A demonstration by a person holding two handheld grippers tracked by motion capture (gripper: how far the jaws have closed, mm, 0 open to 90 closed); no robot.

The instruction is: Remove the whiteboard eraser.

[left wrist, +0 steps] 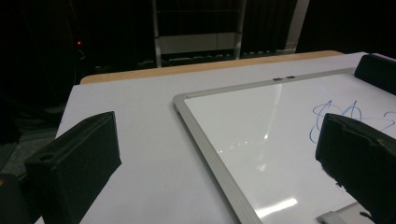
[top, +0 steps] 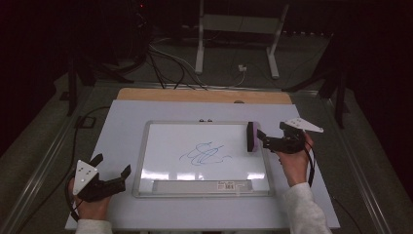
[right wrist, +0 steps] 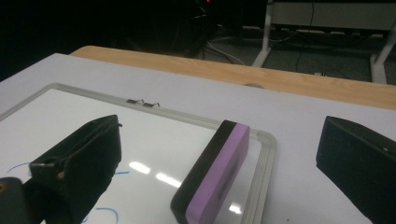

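The left gripper (top: 113,165) was found at the lower left of the high view, resting on the table (top: 122,117) just outside the left frame rail of the whiteboard (top: 160,141). Its jaws were spread wide and nothing was held between them. In the left gripper view the board's rail ran diagonally between the two jaws.

At the centre of the high view, a blue scribble (top: 204,154) was noted on the board, with bare white surface on every side of it.

The eraser (top: 252,137) was observed at the upper right of the board, standing on a long edge beside the right rail, its long axis running along that rail. The right gripper (top: 261,138) was seen directly to its right, clearly the nearer of the two. In the right gripper view the eraser (right wrist: 212,175) lay between the widely parted jaws; no grip was established.

The scribble lay left of and slightly below the eraser, across open board.
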